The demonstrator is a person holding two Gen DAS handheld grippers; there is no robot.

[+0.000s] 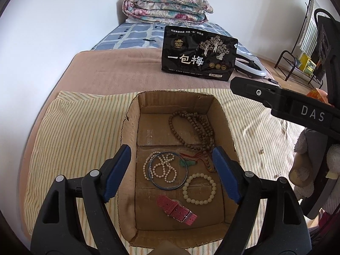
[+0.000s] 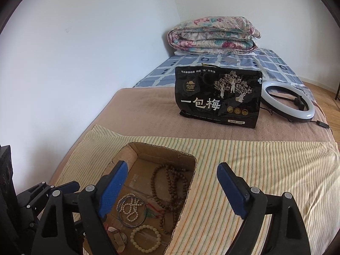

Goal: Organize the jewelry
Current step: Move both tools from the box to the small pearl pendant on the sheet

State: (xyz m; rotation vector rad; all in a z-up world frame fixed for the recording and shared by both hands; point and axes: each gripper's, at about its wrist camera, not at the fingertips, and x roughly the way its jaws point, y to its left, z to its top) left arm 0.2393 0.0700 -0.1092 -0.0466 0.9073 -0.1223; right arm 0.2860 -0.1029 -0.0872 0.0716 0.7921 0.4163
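a: where's the jewelry rn?
b: all in the cardboard box (image 1: 228,131); brown bead necklace (image 1: 191,127) at its far end; pearl strand (image 1: 161,167) inside a thin blue bangle (image 1: 170,171) mid-box; pale bead bracelet (image 1: 198,189) just beside that; red watch strap (image 1: 176,210) at the near end.
a: grippers?
b: left gripper (image 1: 172,172) hangs over the box, jaws wide, nothing in them; right gripper (image 2: 172,189) also wide open & empty, one finger over the box, the other outside its right wall.
a: next step, imo?
b: prob pick one piece & sort it; i'd go for the bracelet since it lies clear of the rest; come down w/ pads either side of one bead run, close slow; avoid the pearls, they're tangled w/ the bangle & a red cord (image 1: 191,156).
a: surface?
b: box sits on a striped cloth (image 2: 265,170) on a bed; soft, so the box may tip; beyond the box a black snack bag (image 2: 218,97), a ring light (image 2: 310,110), a folded floral quilt (image 2: 212,36); white wall left of it.
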